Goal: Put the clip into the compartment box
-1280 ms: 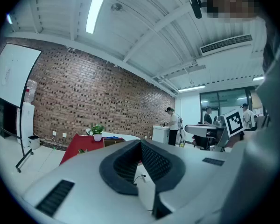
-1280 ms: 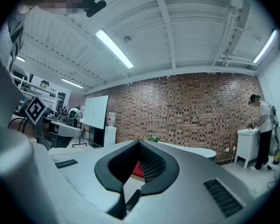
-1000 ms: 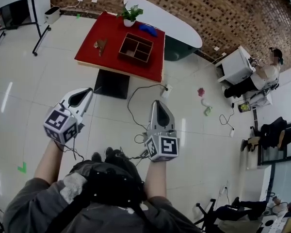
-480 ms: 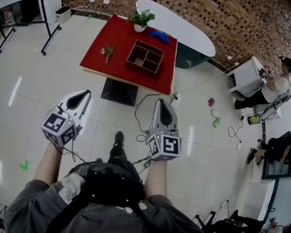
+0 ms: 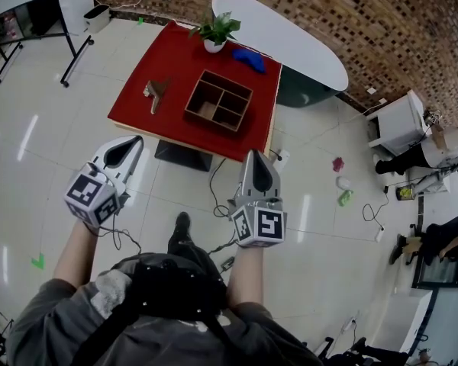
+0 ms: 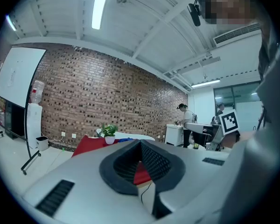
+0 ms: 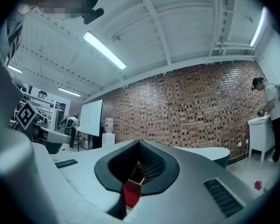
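One clip lies on the red desk, just left of the compartment box and apart from it. At the desk's far edge stand a potted plant and a blue object, with a white oval table just beyond. Nothing covers the clip. Both grippers hang over the tiled floor, well short of the desk, and a black cable lies on the floor near them. The left gripper and right gripper each have their jaws closed on nothing. Only the head view shows the clip. The left gripper view adds a whiteboard, and the right gripper view shows just a sliver of red desk between its jaws.
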A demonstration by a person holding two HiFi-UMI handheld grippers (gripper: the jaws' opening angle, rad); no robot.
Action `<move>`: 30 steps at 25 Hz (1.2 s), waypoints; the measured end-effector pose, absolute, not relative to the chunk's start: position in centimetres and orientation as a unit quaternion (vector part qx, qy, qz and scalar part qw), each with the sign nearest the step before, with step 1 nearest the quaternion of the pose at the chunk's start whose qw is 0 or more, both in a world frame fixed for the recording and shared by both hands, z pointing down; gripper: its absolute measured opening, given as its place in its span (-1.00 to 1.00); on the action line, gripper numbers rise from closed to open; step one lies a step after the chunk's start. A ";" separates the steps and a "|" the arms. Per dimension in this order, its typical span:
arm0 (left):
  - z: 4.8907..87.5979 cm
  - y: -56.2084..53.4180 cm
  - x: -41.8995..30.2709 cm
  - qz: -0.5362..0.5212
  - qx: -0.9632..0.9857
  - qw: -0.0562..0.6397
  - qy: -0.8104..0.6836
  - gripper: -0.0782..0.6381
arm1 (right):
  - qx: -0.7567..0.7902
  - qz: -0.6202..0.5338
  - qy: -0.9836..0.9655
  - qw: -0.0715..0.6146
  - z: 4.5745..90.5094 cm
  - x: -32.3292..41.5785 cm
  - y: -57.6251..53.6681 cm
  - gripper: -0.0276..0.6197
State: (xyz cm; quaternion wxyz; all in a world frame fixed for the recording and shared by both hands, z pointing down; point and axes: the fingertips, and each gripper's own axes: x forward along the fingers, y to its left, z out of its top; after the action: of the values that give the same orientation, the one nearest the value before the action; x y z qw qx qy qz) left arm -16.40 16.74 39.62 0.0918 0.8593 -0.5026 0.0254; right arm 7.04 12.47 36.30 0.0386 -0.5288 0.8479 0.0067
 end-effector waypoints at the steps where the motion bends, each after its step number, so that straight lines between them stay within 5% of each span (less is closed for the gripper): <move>1: 39.9 15.8 -15.9 0.027 0.859 0.093 -0.503 -0.71 | -0.528 0.007 0.848 0.040 36.5 7.5 11.6 -0.88; 15: 38.4 2.0 -10.9 0.041 0.847 0.095 -0.521 -0.71 | -0.525 -0.003 0.849 0.051 34.6 13.9 -2.9 -0.88; 30: 40.2 -6.0 -18.2 0.048 0.823 0.106 -0.556 -0.71 | -0.545 -0.025 0.837 0.043 36.1 11.7 -10.5 -0.88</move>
State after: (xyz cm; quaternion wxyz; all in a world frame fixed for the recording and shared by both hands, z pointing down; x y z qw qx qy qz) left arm -18.16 -6.03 40.21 0.1064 0.8227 -0.5563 0.0478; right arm 11.73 -10.50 36.11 0.0426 -0.5445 0.8373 -0.0254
